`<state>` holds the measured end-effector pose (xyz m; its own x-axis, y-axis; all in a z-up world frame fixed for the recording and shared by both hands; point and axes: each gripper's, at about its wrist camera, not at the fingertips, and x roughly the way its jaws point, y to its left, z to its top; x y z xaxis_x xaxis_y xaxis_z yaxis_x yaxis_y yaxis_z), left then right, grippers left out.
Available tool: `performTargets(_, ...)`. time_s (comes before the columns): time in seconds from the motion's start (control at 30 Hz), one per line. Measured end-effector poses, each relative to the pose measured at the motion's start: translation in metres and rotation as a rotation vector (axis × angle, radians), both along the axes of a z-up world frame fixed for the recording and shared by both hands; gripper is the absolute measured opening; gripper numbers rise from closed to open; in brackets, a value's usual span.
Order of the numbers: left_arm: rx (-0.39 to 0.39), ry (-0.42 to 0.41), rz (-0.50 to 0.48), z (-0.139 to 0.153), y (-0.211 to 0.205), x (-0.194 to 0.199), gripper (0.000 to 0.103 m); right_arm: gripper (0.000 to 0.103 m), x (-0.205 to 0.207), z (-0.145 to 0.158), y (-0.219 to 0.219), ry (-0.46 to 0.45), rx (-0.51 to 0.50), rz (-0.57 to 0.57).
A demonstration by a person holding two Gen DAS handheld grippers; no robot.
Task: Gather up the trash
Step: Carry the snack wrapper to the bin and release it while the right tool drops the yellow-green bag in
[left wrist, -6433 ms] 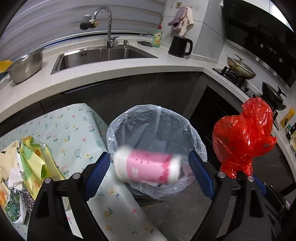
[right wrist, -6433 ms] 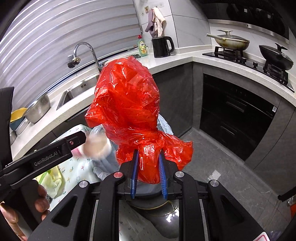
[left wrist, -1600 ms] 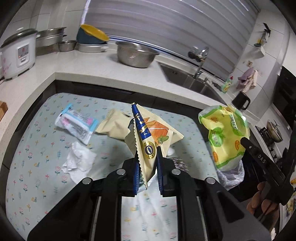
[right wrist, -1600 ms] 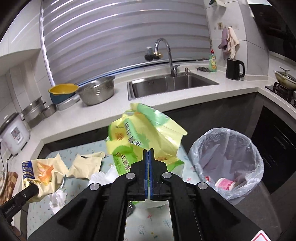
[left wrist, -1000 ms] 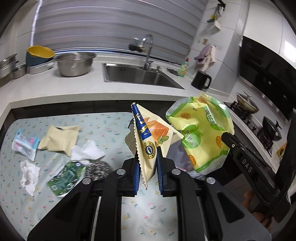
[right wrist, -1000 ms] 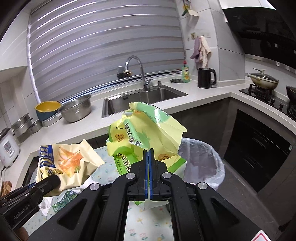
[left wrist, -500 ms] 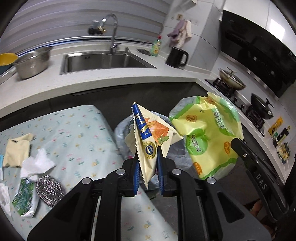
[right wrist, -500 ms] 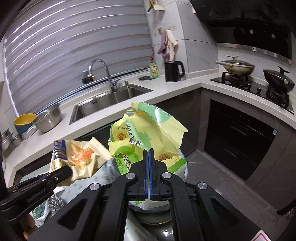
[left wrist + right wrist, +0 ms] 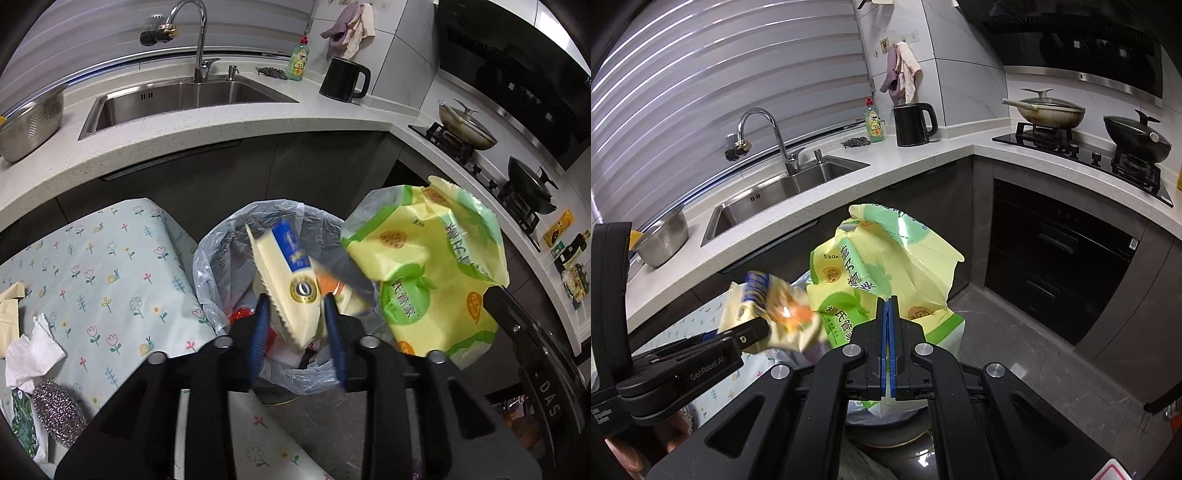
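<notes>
Left gripper [image 9: 295, 325] fingers parted, right gripper [image 9: 887, 332] fingers pressed together

A steel sink [image 9: 177, 99] with a curved tap [image 9: 197, 33] is set in the white counter [image 9: 221, 122]. A metal colander [image 9: 29, 123] sits at its left. A green soap bottle [image 9: 298, 61] stands near a black kettle [image 9: 343, 79]. Two pans [image 9: 1047, 110] rest on the stove [image 9: 1082, 147].
</notes>
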<state>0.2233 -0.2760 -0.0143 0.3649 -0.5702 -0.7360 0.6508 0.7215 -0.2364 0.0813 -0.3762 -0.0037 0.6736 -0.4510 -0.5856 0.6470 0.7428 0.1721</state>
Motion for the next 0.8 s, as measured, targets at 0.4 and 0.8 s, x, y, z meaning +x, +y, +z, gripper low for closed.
performTargets(0.4, -0.007, -0.066, 0.102, 0.008, 0.032, 0.012, 0.069, 0.001, 0.045, -0.004, 0.002, 0.013, -0.002, 0.048)
performTargets(0.8, 0.005, -0.115, 0.190, 0.018, 0.067, 0.023, 0.079, 0.034, 0.079, -0.004, 0.018, 0.021, -0.015, 0.067)
